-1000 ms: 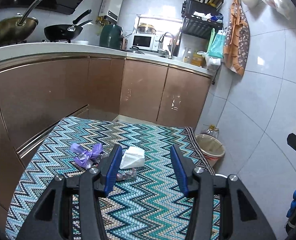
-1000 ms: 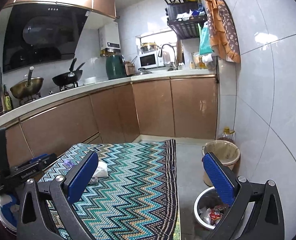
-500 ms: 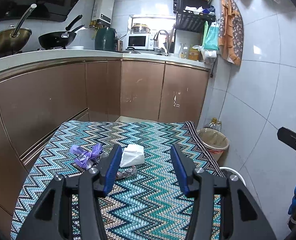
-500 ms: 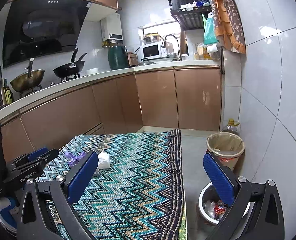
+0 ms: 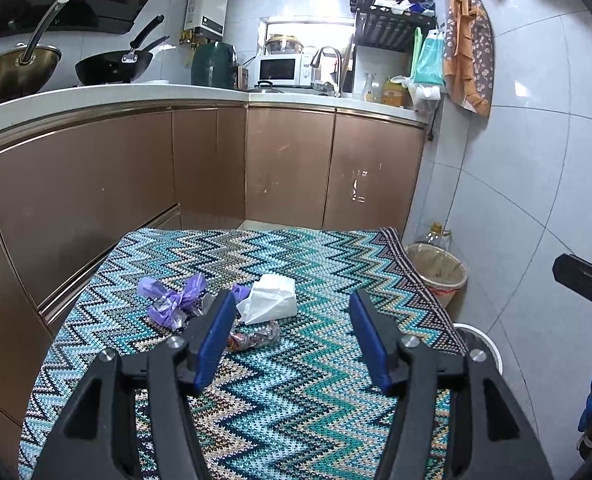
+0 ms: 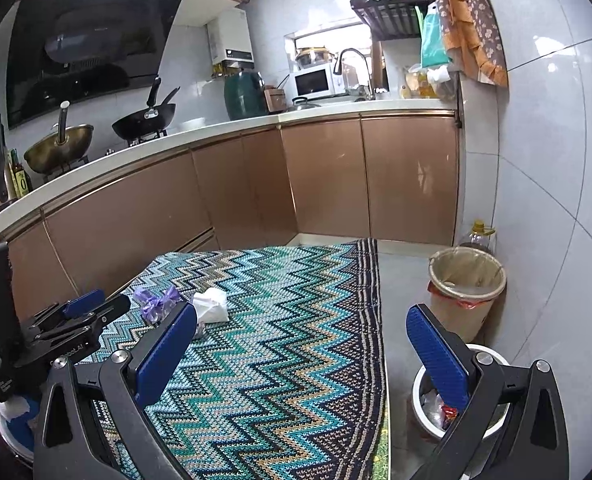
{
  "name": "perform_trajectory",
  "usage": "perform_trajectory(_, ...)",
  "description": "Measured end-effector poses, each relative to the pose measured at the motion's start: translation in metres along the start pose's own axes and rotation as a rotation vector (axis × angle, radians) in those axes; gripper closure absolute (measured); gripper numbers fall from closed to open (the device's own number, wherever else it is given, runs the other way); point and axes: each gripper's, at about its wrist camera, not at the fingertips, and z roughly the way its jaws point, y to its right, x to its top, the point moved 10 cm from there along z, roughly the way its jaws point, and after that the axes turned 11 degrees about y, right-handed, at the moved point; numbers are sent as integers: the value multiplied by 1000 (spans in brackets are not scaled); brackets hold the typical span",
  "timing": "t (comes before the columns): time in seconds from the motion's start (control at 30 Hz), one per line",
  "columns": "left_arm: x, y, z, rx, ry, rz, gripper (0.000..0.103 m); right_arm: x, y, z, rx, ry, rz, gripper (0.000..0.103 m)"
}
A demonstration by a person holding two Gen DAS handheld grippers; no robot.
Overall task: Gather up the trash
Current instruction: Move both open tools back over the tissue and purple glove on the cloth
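Observation:
On a zigzag-patterned cloth [image 5: 296, 392] lie a crumpled purple wrapper [image 5: 172, 300], a white tissue [image 5: 270, 298] and a small dark foil wrapper [image 5: 254, 338]. My left gripper [image 5: 290, 336] is open and empty, held just short of the trash, its left finger beside the foil wrapper. My right gripper [image 6: 300, 356] is open and empty over the cloth's right side. The purple wrapper [image 6: 156, 302] and the tissue [image 6: 212, 310] also show in the right wrist view, with the left gripper [image 6: 84, 312] beside them.
A white bin [image 6: 420, 396] holding trash stands on the floor right of the cloth; a tan lined bin [image 6: 466, 292] stands behind it by the tiled wall. Brown cabinets [image 5: 288, 168] and a counter with pans ring the far side.
Both cameras have tilted and drifted slightly; the trash sits a little nearer my left gripper. Both grippers stay open and empty.

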Motion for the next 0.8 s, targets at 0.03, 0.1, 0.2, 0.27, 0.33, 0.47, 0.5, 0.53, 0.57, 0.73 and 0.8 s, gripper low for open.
perform_trajectory(0.03,-1,-1,1,1,-2,-1,46,-1,-1,1,1,-1,-1,0)
perform_trajectory(0.1,-4,-3,4,4,-2,-2,46,-4,-3,6,4,-7,-5,0)
perform_trajectory(0.2,-7,-6,7,9,7,-6,46,-7,-4,10,3,-17,-13,0)
perform_trajectory(0.27,-9,-7,8,6,14,-9,46,-11,-5,14,2,-27,-19,0)
perform_trajectory(0.33,-13,-10,11,-4,11,-19,46,-15,-6,17,-3,-37,-32,0)
perform_trajectory(0.47,-33,-25,19,-7,-63,-45,46,-19,-6,21,3,-52,-45,0)
perform_trajectory(0.5,-37,-30,19,-3,-75,-57,46,-21,-6,23,7,-57,-46,0)
perform_trajectory(0.53,-43,-38,21,13,-93,-70,46,-22,-6,26,11,-61,-46,0)
perform_trajectory(0.57,-48,-45,22,27,-106,-79,46,-24,-6,28,16,-69,-44,0)
perform_trajectory(0.73,-73,-82,31,75,-183,-165,46,-37,-12,46,52,-117,-41,0)
perform_trajectory(0.8,-81,-92,38,81,-211,-189,46,-43,-19,55,75,-139,-52,1)
